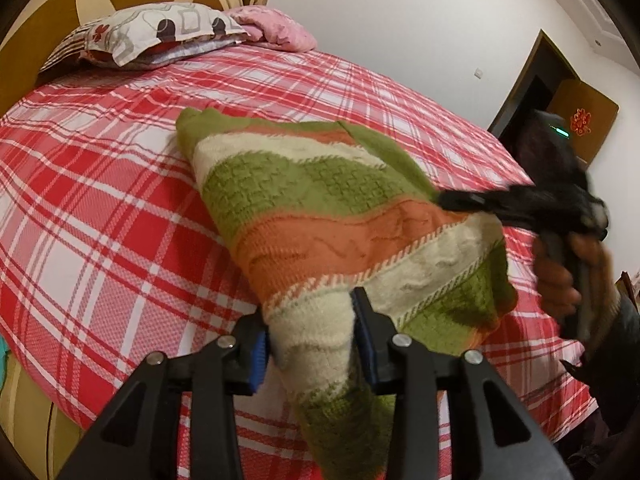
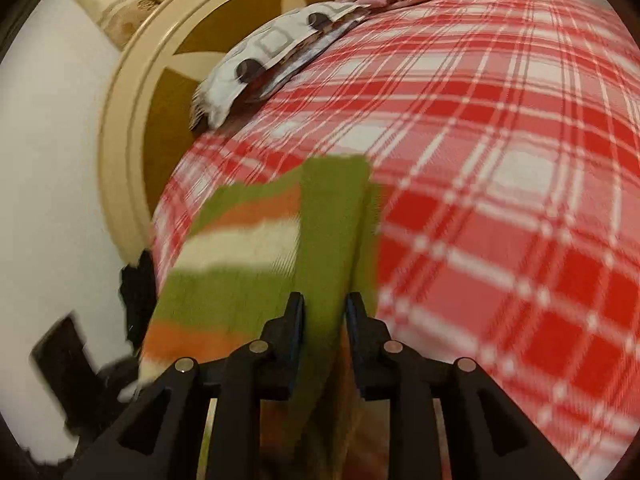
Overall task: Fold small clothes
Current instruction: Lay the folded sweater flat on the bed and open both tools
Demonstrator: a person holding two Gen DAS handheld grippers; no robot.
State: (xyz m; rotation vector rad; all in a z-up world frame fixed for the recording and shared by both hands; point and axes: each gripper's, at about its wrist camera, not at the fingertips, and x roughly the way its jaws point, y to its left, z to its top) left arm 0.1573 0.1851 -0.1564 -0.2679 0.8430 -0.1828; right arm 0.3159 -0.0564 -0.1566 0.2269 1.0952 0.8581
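A small knitted garment (image 1: 320, 216) with green, orange and cream stripes hangs above the red plaid bed (image 1: 100, 184). My left gripper (image 1: 312, 332) is shut on its cream lower part. My right gripper (image 1: 460, 200), seen from the left wrist view with a hand on its handle, pinches the garment's right edge. In the right wrist view my right gripper (image 2: 324, 312) is shut on a green band of the garment (image 2: 248, 248), which is blurred. The garment's underside is hidden.
A patterned pillow (image 1: 160, 32) and a pink cloth (image 1: 280, 28) lie at the head of the bed, against a round wooden headboard (image 1: 48, 12). A dark doorway (image 1: 536, 84) is in the white wall at the right. The bed's foot edge (image 1: 520, 412) is near me.
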